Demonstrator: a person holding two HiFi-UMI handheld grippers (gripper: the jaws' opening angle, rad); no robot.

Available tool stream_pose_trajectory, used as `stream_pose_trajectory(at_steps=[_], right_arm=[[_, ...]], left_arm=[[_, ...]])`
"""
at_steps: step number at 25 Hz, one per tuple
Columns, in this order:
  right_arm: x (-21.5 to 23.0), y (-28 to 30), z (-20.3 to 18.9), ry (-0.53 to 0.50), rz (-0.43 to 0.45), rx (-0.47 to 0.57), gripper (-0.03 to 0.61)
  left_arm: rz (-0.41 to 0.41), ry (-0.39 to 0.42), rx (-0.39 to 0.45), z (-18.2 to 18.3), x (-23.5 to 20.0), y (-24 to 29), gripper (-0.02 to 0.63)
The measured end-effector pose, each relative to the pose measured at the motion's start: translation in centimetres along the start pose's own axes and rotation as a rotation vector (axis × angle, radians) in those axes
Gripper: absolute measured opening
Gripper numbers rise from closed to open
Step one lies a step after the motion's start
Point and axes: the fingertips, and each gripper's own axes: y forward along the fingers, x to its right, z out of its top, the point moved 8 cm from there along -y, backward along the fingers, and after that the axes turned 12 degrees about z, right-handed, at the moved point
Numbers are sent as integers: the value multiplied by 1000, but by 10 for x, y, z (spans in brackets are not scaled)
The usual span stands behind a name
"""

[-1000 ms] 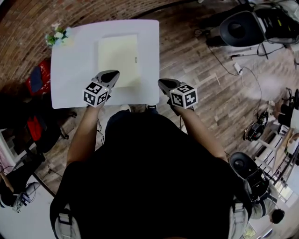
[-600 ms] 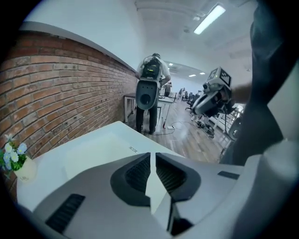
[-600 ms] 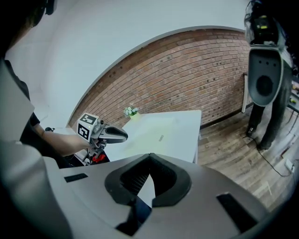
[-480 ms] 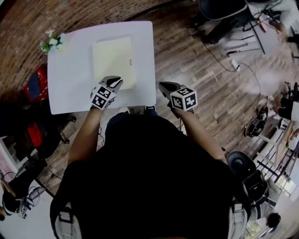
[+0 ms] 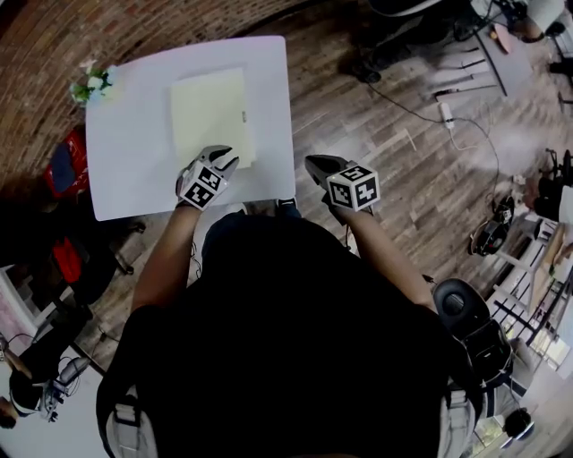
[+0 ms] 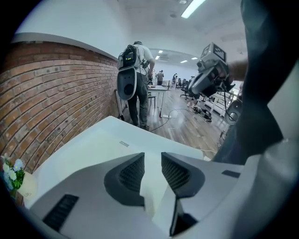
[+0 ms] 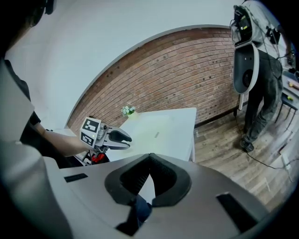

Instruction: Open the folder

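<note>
Hovering right gripper [image 5: 315, 165]: nearest to me, it hung just off the table's near right corner, over the wooden floor [image 5: 385, 152]. I read its jaws as closed tip to tip, with nothing between them.
Left gripper [image 5: 224, 159]: it pointed down over the near right corner of the folder. Its jaws had just been opening and stood apart. Only the pale surface below showed through the gap, and neither pad pressed on anything. I could not tell whether the tips touched the folder.
Folder [image 5: 210, 112]: pale yellow, it lay flat and closed on the table, towards the right side.
Label [image 5: 243, 114]: a small mark sat at the middle of the folder's right edge.
Table [image 5: 134, 170]: white and square, it was bare apart from the folder and the flowers.
Flowers [image 5: 91, 82]: a small white bunch stood on the far left corner, well apart from the folder.
Red object [image 5: 70, 165]: it lay on the floor beside the table's left edge.
Brick wall [image 5: 134, 27]: it ran behind the table's far side.
Person with a backpack [image 7: 254, 70]: they stood on the wooden floor beyond the table, back turned to me.
</note>
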Motion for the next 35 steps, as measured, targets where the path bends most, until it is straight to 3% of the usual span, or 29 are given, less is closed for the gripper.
stream_pose_trajectory(at_steps=[14, 24, 35], right_arm=[[8, -9, -10, 5, -8, -17, 23], [12, -11, -13, 4, -5, -33, 23], [16, -17, -18, 7, -3, -48, 23]], left_arm=[[-26, 215, -119, -19, 37, 32, 184], [50, 338, -189, -34, 53, 51, 235], [168, 443, -183, -37, 62, 67, 272]])
